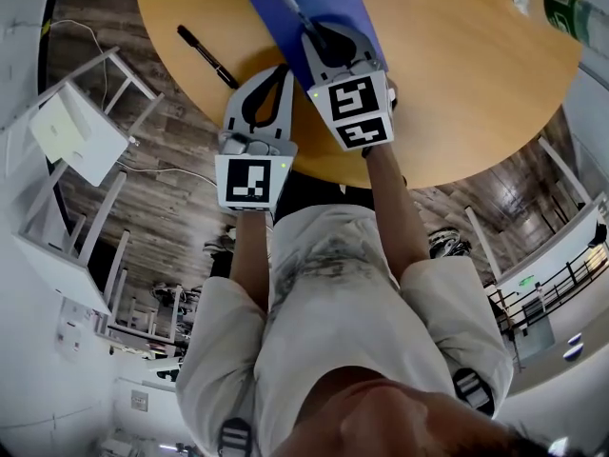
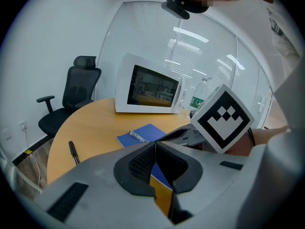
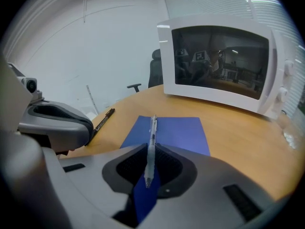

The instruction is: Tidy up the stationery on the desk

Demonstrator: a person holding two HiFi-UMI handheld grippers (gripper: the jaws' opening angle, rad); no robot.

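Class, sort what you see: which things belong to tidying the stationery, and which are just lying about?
Belongs to the job: pen, pinched in the right gripper; blue notebook; black marker.
Just lying about: microwave; water bottle; office chair.

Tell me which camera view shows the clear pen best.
The right gripper view: the clear pen shows whole, over the blue notebook, between the jaws of the right gripper. The head view shows only its far end. The left gripper view shows it small and distant.
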